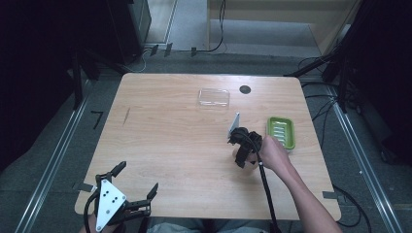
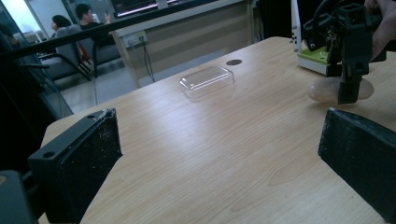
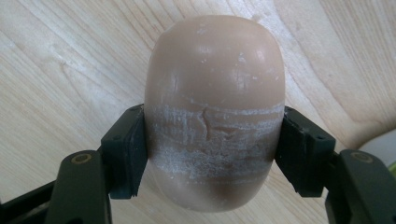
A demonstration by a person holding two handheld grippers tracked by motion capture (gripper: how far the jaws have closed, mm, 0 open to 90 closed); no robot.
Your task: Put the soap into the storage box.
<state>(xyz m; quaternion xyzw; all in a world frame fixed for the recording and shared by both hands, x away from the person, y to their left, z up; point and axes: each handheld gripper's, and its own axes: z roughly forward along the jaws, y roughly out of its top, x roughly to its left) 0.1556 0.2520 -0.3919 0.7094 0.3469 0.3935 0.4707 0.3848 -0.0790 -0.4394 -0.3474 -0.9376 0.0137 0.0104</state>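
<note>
A beige oval bar of soap lies on the wooden table with my right gripper shut on it, one pad pressed on each long side. From above, the right gripper points down right of the table's middle, with the soap peeking out under it. In the left gripper view the soap rests on the wood beneath the right gripper. My left gripper stands open at the front left corner, its jaws wide apart with nothing between them.
A green soap dish sits just right of the right hand, its rim behind the gripper. A clear plastic lid lies toward the far edge, beside a dark round hole. Two people sit far behind the table.
</note>
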